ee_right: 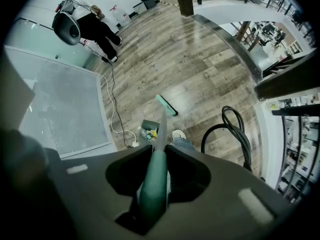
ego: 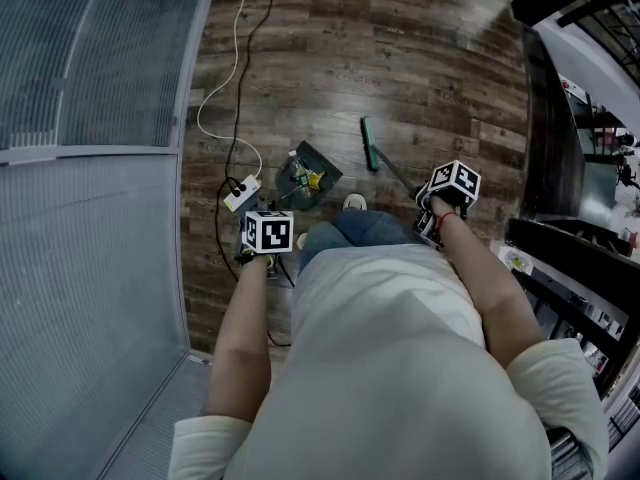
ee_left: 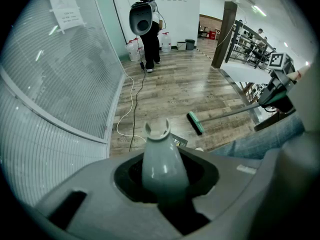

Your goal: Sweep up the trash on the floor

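Wood floor (ego: pixel 430 58): left tongs (ee_left: pixel 161 194) clamped on dustpan handle (ee_left: pixel 159 159), right tongs (ee_right: pixel 150 204) clamped on broom handle (ee_right: pixel 156 169); trash (ego: pixel 311 178) sits in the dustpan (ego: pixel 327 166), broom head (ego: pixel 369 144) near its right side, shaft slanting toward the right tongs.

a white power strip (ego: pixel 241 194) and its white cable (ego: pixel 237 38) lie near the frosted partition (ego: pixel 90 228); a person (ee_left: pixel 151 46) stands beyond

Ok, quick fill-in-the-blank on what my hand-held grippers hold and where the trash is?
The ____ hand-held gripper is shut on the dustpan handle.
The right hand-held gripper is shut on the ____ handle.
The trash lies ____ the dustpan.
Missing: left; broom; inside.
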`<action>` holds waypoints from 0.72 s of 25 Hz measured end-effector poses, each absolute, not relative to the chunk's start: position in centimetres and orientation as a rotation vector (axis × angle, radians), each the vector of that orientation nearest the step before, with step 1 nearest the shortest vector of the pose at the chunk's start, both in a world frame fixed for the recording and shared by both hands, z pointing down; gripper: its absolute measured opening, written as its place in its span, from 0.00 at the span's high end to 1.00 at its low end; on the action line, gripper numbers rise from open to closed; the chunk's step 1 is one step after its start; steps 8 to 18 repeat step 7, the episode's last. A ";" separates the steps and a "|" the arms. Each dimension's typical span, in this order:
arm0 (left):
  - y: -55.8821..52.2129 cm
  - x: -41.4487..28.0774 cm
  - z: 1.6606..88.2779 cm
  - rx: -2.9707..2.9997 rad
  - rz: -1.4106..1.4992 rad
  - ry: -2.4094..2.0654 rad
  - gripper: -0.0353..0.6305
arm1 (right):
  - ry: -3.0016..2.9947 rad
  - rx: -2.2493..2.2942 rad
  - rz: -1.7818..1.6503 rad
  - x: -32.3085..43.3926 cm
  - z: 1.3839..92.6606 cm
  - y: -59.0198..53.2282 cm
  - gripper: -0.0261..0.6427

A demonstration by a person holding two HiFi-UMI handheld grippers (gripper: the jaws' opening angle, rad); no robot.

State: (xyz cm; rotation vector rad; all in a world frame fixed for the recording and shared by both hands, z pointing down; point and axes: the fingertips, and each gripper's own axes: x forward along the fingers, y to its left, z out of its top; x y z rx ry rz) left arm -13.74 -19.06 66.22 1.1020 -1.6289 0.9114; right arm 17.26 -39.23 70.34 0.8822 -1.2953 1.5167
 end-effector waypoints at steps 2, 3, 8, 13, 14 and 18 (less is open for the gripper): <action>-19.1 -13.8 66.1 1.103 0.912 -1.629 0.80 | -1.295 0.883 1.513 17.2 70.3 -39.2 0.82; -19.0 -13.9 66.2 1.100 0.911 -1.629 0.80 | -1.296 0.883 1.511 17.1 70.4 -39.3 0.82; -18.8 -13.8 66.5 1.097 0.907 -1.628 0.80 | -1.295 0.883 1.507 17.4 70.4 -39.2 0.82; -18.8 -13.8 66.5 1.097 0.907 -1.628 0.80 | -1.295 0.883 1.507 17.4 70.4 -39.2 0.82; -18.8 -13.8 66.5 1.097 0.907 -1.628 0.80 | -1.295 0.883 1.507 17.4 70.4 -39.2 0.82; -18.8 -13.8 66.5 1.097 0.907 -1.628 0.80 | -1.295 0.883 1.507 17.4 70.4 -39.2 0.82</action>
